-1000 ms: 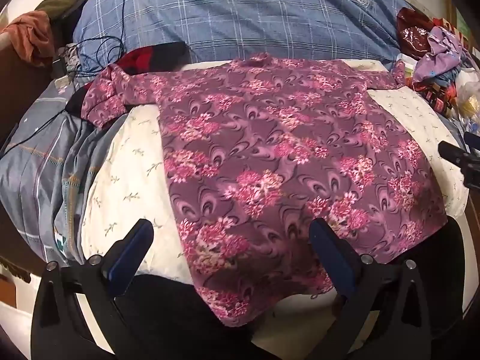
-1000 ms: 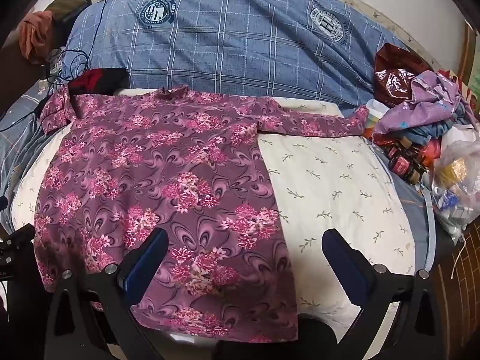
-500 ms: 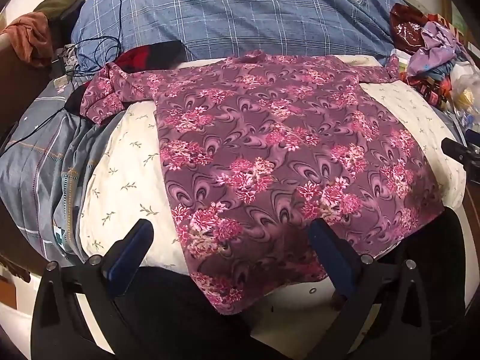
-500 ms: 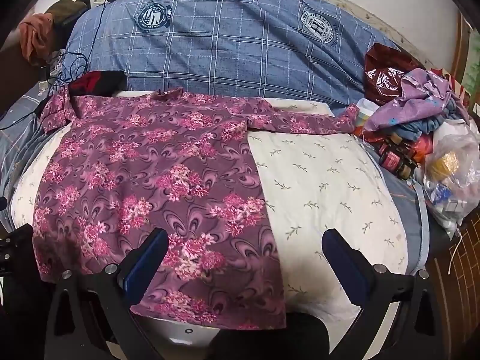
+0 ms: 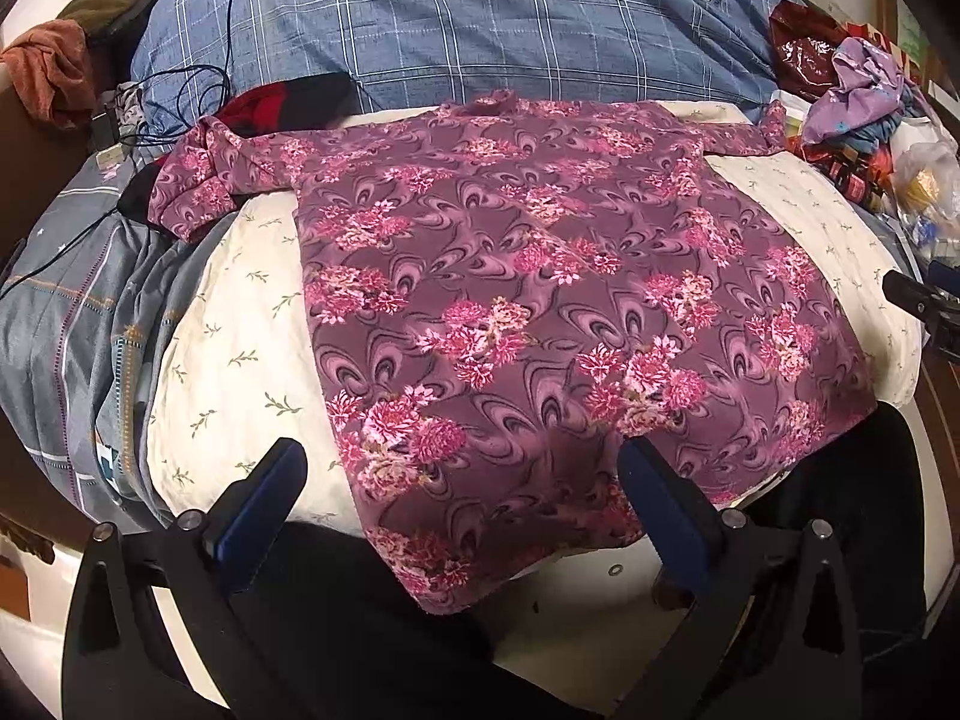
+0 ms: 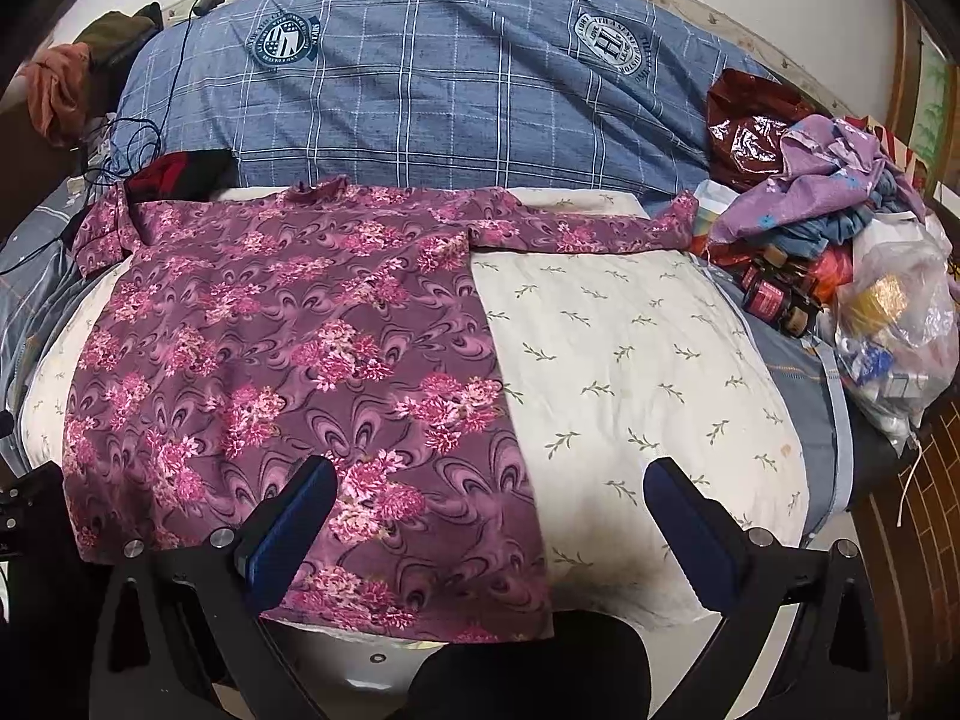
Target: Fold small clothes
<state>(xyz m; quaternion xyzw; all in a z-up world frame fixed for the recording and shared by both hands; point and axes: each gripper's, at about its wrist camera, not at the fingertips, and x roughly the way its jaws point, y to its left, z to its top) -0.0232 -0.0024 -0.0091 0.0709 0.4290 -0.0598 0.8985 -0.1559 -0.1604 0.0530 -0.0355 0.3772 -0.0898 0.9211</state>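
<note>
I see the floral blouse (image 5: 540, 312) lying flat and face up on the cream sprigged pillow (image 6: 630, 360) at the near edge of the bed, collar toward the far side and hem toward me. By my reading, nothing is folded yet: the body is spread full width, the right sleeve (image 6: 588, 234) runs straight out to the right along the far edge of the pillow, and the left sleeve (image 5: 204, 186) lies bunched at the far left, trailing onto the grey quilt (image 5: 72, 300). So the smoothing looks done, and every fold is left to make: sleeves in, sides in, then hem up to collar.

My left claw (image 5: 462, 498) hovers over the near hem with its fingers spread wide, released and gripping nothing; the cloth passes under the gap, and I cannot tell whether the pads touch it. My right claw (image 6: 492, 516) is also wide open and empty, straddling the blouse's right side edge, left finger (image 6: 294, 522) over the print and right finger (image 6: 690, 528) over bare pillow.

Beyond the blouse lies the blue plaid duvet (image 6: 420, 90). A heap of clothes and bags (image 6: 840, 240) crowds the right side, near that sleeve's cuff, so I judge that end needs care when I swing it in.
</note>
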